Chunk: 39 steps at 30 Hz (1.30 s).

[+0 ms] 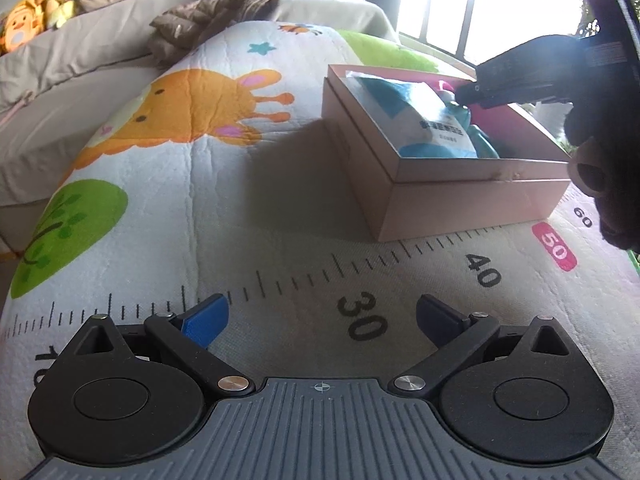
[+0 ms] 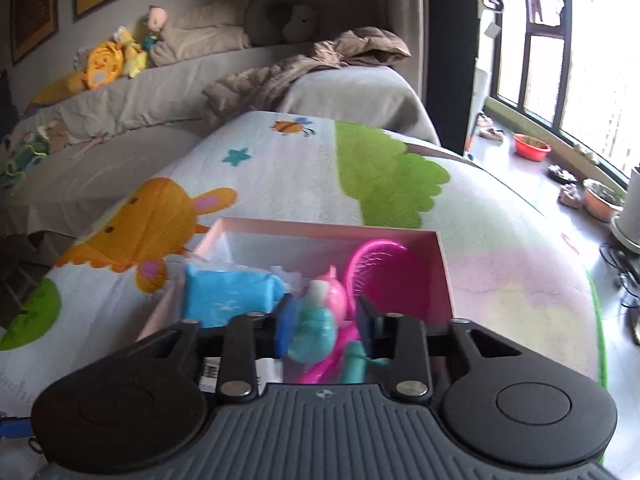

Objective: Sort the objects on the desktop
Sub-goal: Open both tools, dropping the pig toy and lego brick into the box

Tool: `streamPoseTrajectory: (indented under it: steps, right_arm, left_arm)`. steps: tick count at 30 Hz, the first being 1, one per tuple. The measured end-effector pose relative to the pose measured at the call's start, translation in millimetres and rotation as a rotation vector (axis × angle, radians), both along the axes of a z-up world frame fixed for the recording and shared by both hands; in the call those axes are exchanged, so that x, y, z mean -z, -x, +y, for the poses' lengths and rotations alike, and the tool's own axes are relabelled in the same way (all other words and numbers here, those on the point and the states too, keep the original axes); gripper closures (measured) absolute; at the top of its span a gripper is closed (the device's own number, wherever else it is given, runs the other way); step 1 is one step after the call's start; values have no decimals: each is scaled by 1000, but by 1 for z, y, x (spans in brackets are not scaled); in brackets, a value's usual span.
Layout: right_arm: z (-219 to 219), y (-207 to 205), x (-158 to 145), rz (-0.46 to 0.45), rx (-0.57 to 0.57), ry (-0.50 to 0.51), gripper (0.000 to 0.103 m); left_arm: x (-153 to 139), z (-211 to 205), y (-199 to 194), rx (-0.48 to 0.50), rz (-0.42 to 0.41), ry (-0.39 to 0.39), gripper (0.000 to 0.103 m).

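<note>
A pink cardboard box [image 1: 480, 170] stands open on the cartoon play mat [image 1: 192, 184]. Inside lie a blue-and-white packet [image 2: 228, 292], a round pink plastic piece [image 2: 376, 264] and a small toy figure [image 2: 316, 328] with a teal body and pink head. My right gripper [image 2: 326, 320] reaches down into the box. Its jaws stand narrow, the figure fills the gap between them, and both pads sit against its sides. In the left wrist view that gripper [image 1: 466, 94] comes in from the right over the box. My left gripper [image 1: 322, 320] hovers open over the mat's ruler print, holding nothing.
A brown padded jacket [image 2: 304, 64] lies at the mat's far end. Plush toys [image 2: 104, 64] sit on the grey bedding at the left. A sill with a red bowl [image 2: 530, 146] and plant pots runs along the window at the right. A hand [image 1: 592, 168] holds the right gripper.
</note>
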State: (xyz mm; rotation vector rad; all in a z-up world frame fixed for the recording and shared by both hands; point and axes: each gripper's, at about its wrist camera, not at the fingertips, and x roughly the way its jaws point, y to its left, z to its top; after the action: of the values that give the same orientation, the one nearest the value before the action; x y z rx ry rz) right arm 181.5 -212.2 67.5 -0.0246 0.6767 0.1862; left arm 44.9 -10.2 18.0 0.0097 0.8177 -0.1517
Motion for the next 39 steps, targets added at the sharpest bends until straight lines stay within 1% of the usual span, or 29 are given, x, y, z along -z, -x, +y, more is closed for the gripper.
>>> streamPoseTrajectory:
  steps: [2,4,6,7,9,10,12,14,16,18,19,20,21,22,23,26,28,33,36,39]
  right_arm:
    - [-8,-10,10,36,21,-9,81]
    - [-9,-14,21,80,18,7,80]
    - [-13,-7,23,80,-5,-12,80]
    - [-17,-1,19,62,-10,-30,80]
    - [-28,15,7,-11,17,-51,79]
    - [-34,22,3,-42,36,-52,76]
    - [-48,32,-6,-88,84,-50,61]
    - [-59,34,-5,-78,114,-58,33]
    - [-70,30,2,-25,131,-94,27]
    - [-78,25,12,62,112,-186,27]
    - [-82,22,18,113,96,-256,25]
    - [-86,20,22,157,82,-326,21]
    - [-89,18,26,200,72,-400,14]
    - [-90,17,28,210,73,-443,7]
    - [-89,17,29,213,74,-465,3]
    - [-75,17,27,214,81,-445,0]
    - [-61,16,27,212,48,-419,0]
    - [-23,11,28,207,-22,-399,0]
    - [-5,7,28,197,-54,-388,0]
    - [6,6,29,172,-69,-364,0]
  left_arm:
    - [-1,-4,4,17,-11,-23,1]
    - [0,-5,7,17,-17,-46,0]
    - [-1,-2,7,7,-13,-51,0]
    - [-1,-1,6,3,-15,-51,0]
    - [-5,0,3,3,-25,-45,0]
    - [-8,-1,1,12,-35,-39,0]
    - [-16,-10,-7,51,-80,-25,0]
    - [-23,-24,-19,100,-131,-15,0]
    - [-25,-38,-34,153,-138,12,0]
    - [-22,-50,-48,198,-108,64,0]
    - [-21,-53,-51,214,-99,86,0]
    - [-19,-57,-53,230,-90,104,0]
    - [-18,-59,-53,224,-99,96,0]
    - [-16,-59,-52,224,-106,90,0]
    - [-15,-57,-51,231,-111,92,0]
    - [-13,-47,-47,220,-104,101,0]
    - [-13,-40,-46,185,-116,81,0]
    - [-15,-8,-43,103,-113,83,0]
    - [-14,1,-39,80,-116,66,0]
    - [-11,4,-36,52,-85,56,0]
